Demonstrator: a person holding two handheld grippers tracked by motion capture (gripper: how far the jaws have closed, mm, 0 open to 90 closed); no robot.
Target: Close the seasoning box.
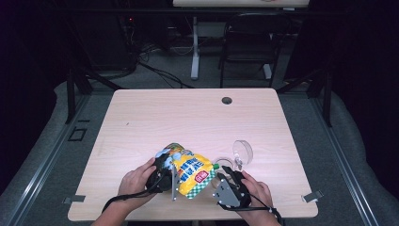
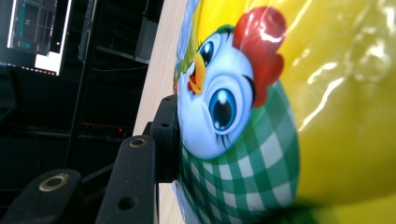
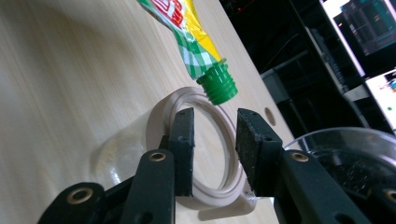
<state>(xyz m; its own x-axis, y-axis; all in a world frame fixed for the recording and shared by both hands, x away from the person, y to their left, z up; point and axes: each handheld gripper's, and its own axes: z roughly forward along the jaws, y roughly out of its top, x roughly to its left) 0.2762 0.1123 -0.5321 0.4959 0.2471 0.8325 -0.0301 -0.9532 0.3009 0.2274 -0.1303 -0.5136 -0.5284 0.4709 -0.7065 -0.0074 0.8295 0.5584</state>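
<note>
We count one yellow pouch (image 1: 190, 173) on the surface (image 1: 188, 117), clamped in the left claw (image 2: 170, 140); one jar (image 3: 210, 158); right claw (image 3: 215, 149) part-open, gripping nothing.

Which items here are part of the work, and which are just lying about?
In use:
yellow spouted pouch with a green screw cap, gripped by the left gripper
clear glass jar
right gripper, open
clear plastic lid

Lying about:
folding chair
</note>
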